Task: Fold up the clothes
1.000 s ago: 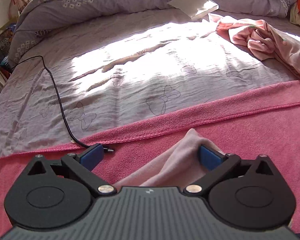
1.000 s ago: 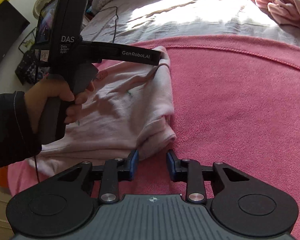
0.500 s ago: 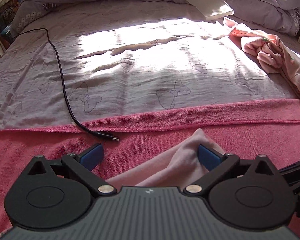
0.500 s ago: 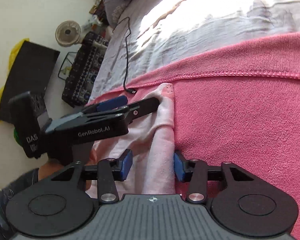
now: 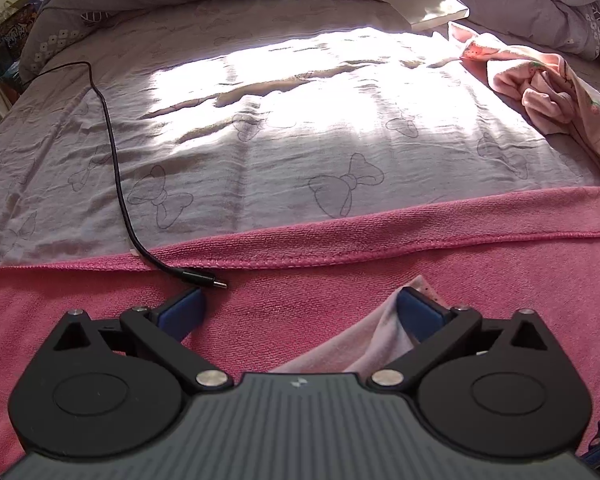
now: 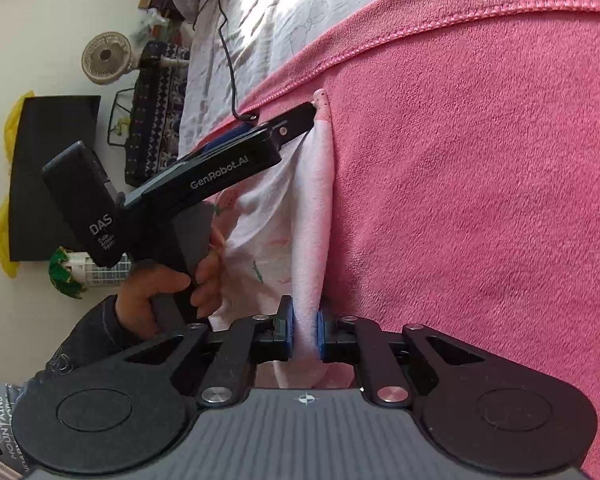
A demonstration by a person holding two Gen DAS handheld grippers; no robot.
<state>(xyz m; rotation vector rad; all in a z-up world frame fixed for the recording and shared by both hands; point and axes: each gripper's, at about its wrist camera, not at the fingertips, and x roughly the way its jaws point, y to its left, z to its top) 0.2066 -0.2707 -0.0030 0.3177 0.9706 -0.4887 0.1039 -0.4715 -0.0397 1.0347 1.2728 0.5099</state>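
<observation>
**Pale Pink Garment Held Over Pink Towel**

Reference landmark: the pink terry towel (image 5: 380, 280) spread on the lilac bow-print bedsheet (image 5: 260, 128).

Left of centre, a black USB cable (image 5: 116, 168) crosses the towel's far hem. The left gripper (image 5: 300, 312) has its fingers spread wide; the pale pink cotton garment (image 6: 312, 216) drapes over its right finger only (no clamping visible). Rightward, the right gripper (image 6: 305, 330) is clamped narrowly on the garment's near edge, above the towel. A crumpled pink printed cloth (image 5: 548, 96) lies beyond the towel's right far corner.
</observation>
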